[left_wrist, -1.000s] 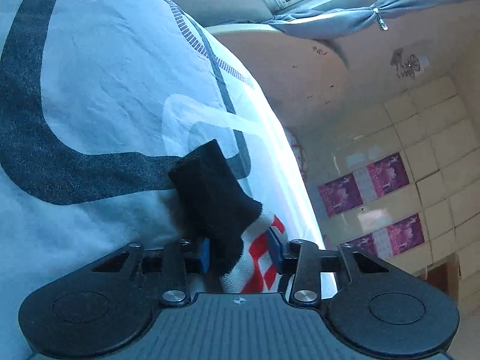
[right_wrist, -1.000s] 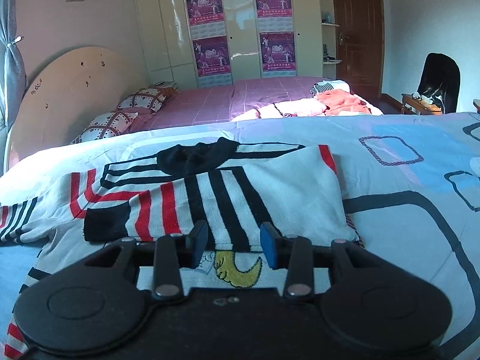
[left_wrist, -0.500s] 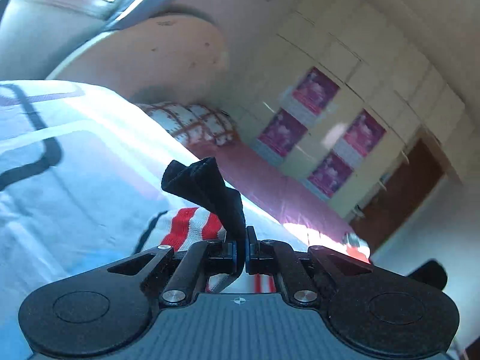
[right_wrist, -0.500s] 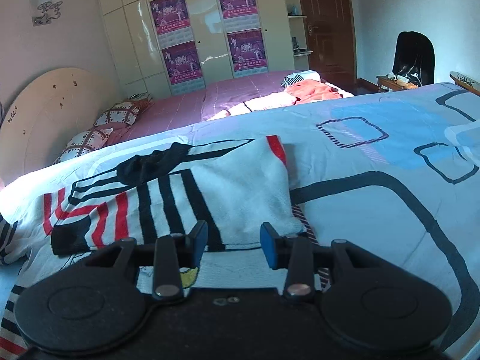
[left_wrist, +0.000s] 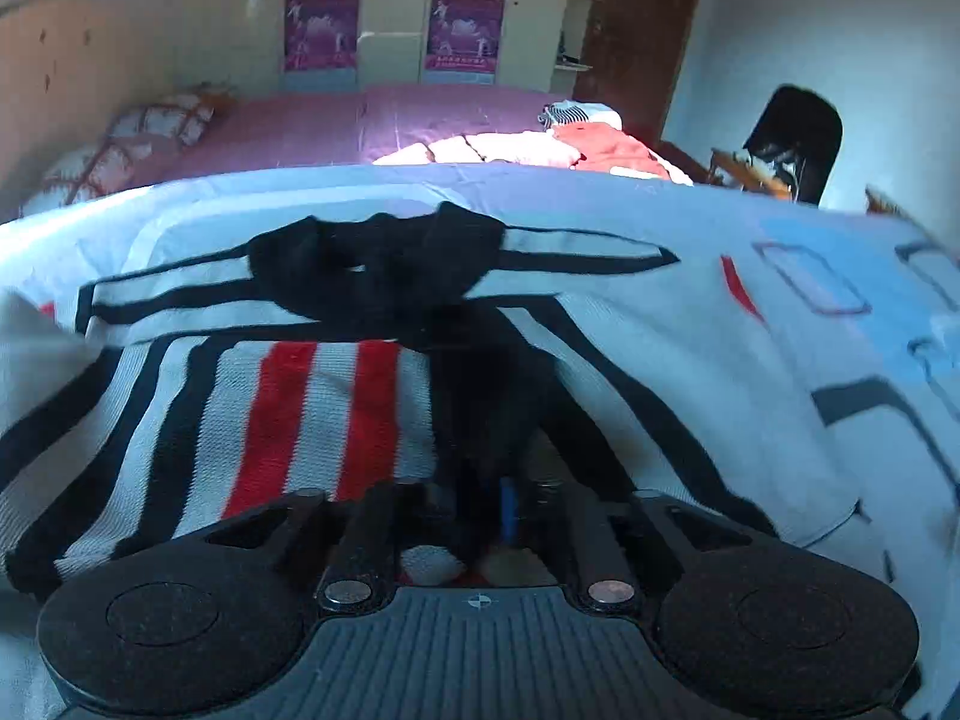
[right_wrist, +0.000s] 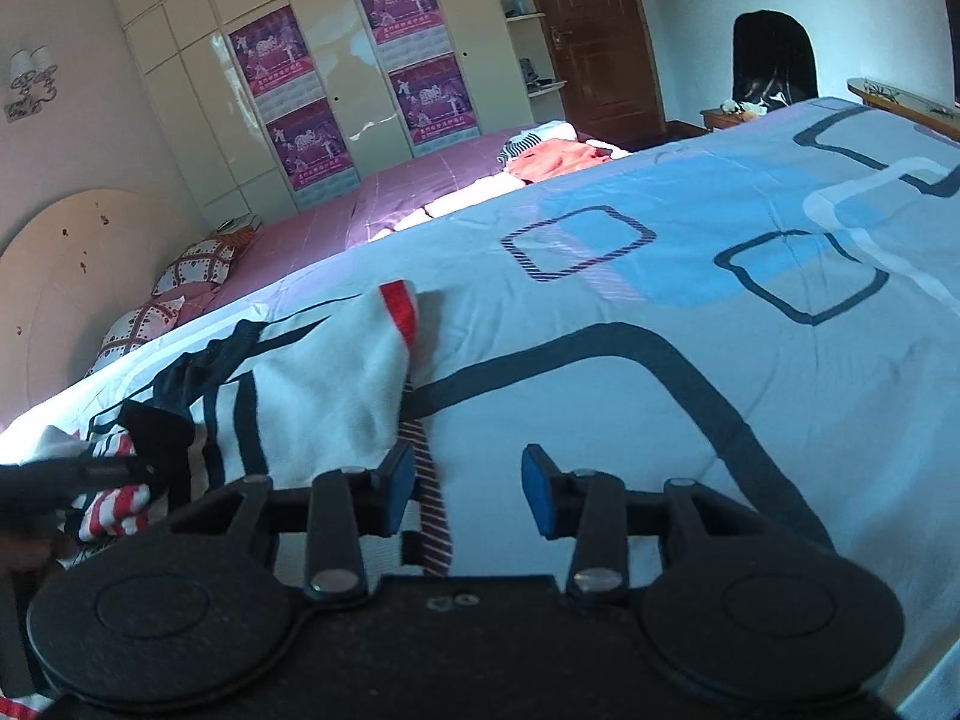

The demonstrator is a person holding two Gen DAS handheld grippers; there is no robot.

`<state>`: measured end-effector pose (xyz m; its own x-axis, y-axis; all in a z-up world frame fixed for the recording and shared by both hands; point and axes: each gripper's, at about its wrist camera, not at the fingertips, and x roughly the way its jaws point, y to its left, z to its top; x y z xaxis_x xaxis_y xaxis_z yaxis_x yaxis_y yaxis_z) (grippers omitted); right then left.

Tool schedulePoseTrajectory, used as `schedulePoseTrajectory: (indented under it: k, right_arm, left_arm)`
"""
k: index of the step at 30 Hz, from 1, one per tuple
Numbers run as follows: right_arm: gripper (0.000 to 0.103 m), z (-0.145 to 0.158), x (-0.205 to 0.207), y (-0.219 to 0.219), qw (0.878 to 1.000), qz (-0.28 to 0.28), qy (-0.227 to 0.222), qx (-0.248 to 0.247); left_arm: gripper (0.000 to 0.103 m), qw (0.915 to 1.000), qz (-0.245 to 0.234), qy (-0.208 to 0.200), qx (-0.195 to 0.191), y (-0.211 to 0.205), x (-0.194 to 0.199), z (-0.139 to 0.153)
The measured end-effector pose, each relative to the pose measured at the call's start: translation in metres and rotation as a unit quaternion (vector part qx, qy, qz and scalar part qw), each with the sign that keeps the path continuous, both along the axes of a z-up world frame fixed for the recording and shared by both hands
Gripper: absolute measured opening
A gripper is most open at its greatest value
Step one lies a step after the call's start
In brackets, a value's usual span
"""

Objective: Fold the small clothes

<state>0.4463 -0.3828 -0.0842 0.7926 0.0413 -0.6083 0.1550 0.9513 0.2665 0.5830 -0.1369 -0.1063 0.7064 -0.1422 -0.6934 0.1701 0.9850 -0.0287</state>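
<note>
Striped knit, white with black and red bands, the small sweater (left_wrist: 336, 396) lies on the bed (right_wrist: 690, 312) with one sleeve laid across its body; folding looks partly done. Left gripper (left_wrist: 480, 498) jaws are opening with the black cuff between them; right gripper (right_wrist: 468, 480) gapes, opening, over bare quilt; the body folds remain.

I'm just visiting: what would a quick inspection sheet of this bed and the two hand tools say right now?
Surface: blue patterned bedspread.
Job's things: striped sweater spread flat, sleeve folded over its front.
Clutter: orange clothes on the purple bed behind.
Grippers: left gripper jaws opening, black cuff between them; right gripper open, nothing between its jaws.
Cables: nothing seen.
Surroundings: wardrobe, door, chair.
</note>
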Motion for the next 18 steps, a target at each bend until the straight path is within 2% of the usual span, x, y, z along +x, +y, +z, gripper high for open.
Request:
schedulePoseTrajectory:
  k: [1, 2, 4, 6, 8, 10, 11, 12, 14, 17, 18]
  right_arm:
    - [0.041, 0.0, -0.001, -0.004, 1.0, -0.003, 0.001, 0.005]
    - [0.041, 0.0, -0.002, -0.007, 1.0, -0.004, -0.001, 0.009]
    - [0.042, 0.002, -0.001, -0.006, 1.0, 0.001, -0.008, 0.014]
    - [0.042, 0.003, 0.005, 0.002, 0.999, 0.018, -0.014, 0.031]
    - [0.043, 0.003, 0.014, 0.018, 0.997, 0.046, -0.017, 0.062]
    - [0.043, 0.0, 0.028, 0.038, 0.991, 0.08, -0.014, 0.108]
    - [0.043, -0.003, 0.037, 0.051, 0.986, 0.096, -0.01, 0.133]
    - [0.043, -0.007, 0.047, 0.063, 0.982, 0.108, -0.004, 0.157]
    - [0.045, -0.017, 0.065, 0.085, 0.973, 0.121, 0.012, 0.196]
    - [0.048, -0.032, 0.088, 0.113, 0.969, 0.12, 0.03, 0.212]
    - [0.048, -0.038, 0.095, 0.119, 0.967, 0.116, 0.041, 0.222]
  left_arm:
    - [0.072, 0.9997, -0.021, -0.012, 0.008, -0.01, -0.008, 0.004]
    - [0.08, 0.9991, -0.04, -0.017, -0.001, -0.015, -0.017, 0.009]
    - [0.08, 0.9977, -0.042, -0.052, -0.013, -0.011, -0.043, 0.025]
    - [0.078, 0.997, -0.019, -0.073, -0.02, 0.008, -0.064, 0.038]
    - [0.067, 0.9952, 0.021, -0.091, -0.032, 0.049, -0.093, 0.044]
    - [0.064, 0.9913, 0.07, -0.111, -0.011, 0.096, -0.119, 0.039]
    - [0.064, 0.9881, 0.098, -0.118, 0.012, 0.121, -0.128, 0.031]
    - [0.064, 0.9848, 0.124, -0.118, 0.029, 0.143, -0.133, 0.026]
    - [0.064, 0.9827, 0.158, -0.091, 0.03, 0.184, -0.136, 0.014]
    - [0.064, 0.9819, 0.167, -0.083, 0.031, 0.218, -0.129, 0.001]
    - [0.064, 0.9838, 0.161, -0.075, 0.02, 0.224, -0.123, -0.003]
